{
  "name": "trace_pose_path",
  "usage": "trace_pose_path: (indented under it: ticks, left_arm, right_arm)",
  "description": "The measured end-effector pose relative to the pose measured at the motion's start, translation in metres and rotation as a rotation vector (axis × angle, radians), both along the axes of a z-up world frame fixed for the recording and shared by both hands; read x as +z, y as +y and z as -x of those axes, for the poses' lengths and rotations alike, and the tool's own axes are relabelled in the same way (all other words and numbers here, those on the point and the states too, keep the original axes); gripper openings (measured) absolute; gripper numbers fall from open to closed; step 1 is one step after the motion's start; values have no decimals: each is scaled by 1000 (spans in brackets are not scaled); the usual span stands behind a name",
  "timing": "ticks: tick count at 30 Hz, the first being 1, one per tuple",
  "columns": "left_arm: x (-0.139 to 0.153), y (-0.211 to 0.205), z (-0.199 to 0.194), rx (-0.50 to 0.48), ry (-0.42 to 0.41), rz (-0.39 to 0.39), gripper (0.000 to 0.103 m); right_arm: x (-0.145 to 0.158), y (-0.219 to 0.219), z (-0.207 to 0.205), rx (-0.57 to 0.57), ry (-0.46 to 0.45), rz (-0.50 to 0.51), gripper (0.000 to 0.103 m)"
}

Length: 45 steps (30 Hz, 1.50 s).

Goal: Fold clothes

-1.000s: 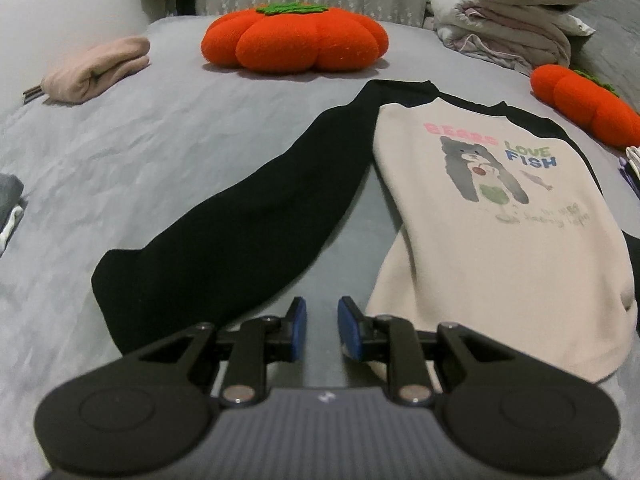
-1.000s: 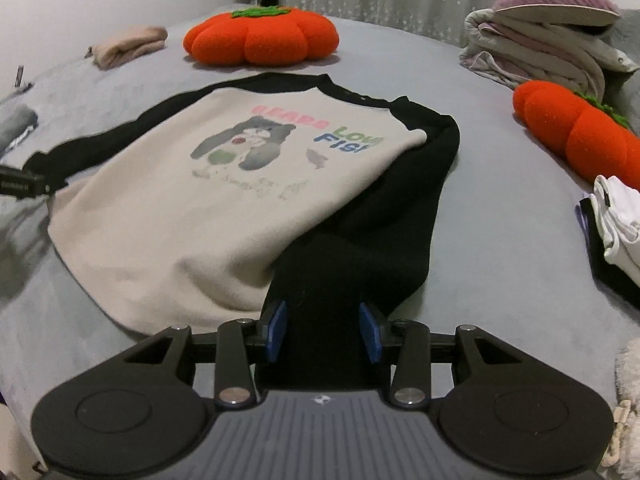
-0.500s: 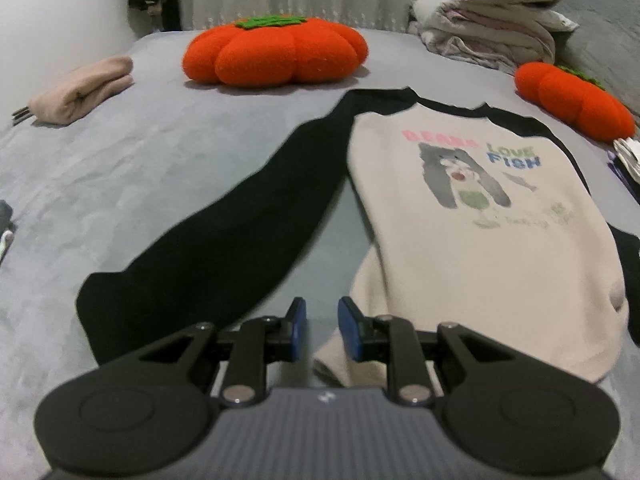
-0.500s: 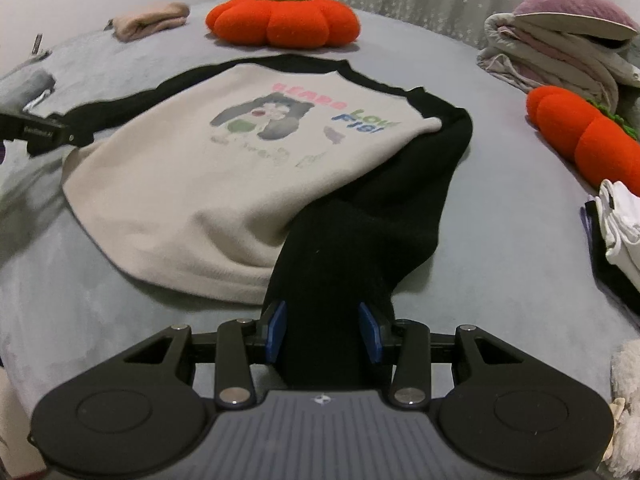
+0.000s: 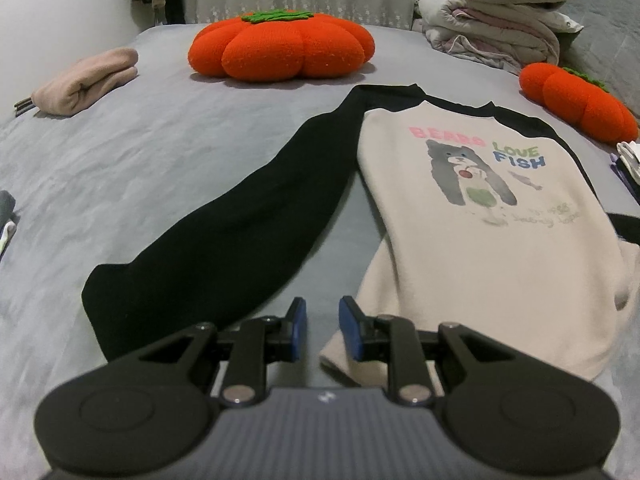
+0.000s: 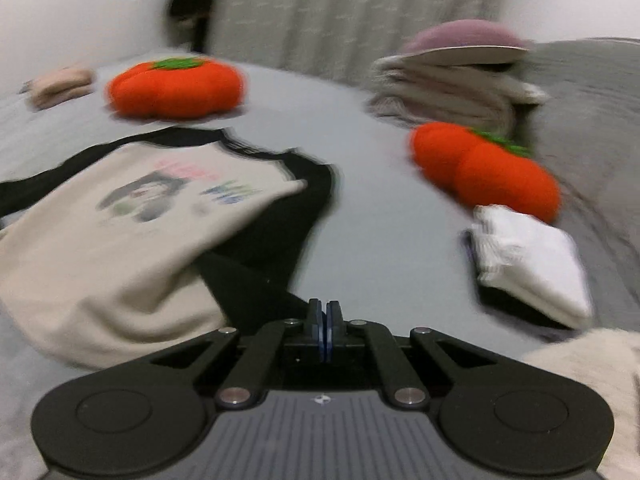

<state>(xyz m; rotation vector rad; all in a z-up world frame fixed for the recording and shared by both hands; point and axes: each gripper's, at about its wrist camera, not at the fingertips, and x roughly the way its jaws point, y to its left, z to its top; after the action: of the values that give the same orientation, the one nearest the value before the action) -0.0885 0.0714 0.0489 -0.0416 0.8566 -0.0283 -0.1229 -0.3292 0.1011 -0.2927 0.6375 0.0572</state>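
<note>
On the grey bed (image 5: 168, 152): one raglan shirt (image 5: 472, 240), cream body, black sleeves, print up, laid flat. Left gripper (image 5: 322, 330): parted, empty, poised between left sleeve (image 5: 224, 240) and hem corner. Right gripper (image 6: 323, 330): just clenched; sleeve cloth between the pads cannot be confirmed through blur. Risk: a missed or thin pinch lets the sleeve drop, bunching the body.

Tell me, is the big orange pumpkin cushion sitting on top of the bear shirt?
No, the pumpkin cushion lies on the grey bedcover beyond the shirt, apart from it.
</note>
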Motion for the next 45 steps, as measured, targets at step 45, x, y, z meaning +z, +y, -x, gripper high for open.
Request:
trace_pose_path:
  ticks: [45]
  left_arm:
    - [-18, -28, 31, -405, -110, -271, 24]
  right_arm:
    - [-51, 80, -12, 298, -75, 269, 40]
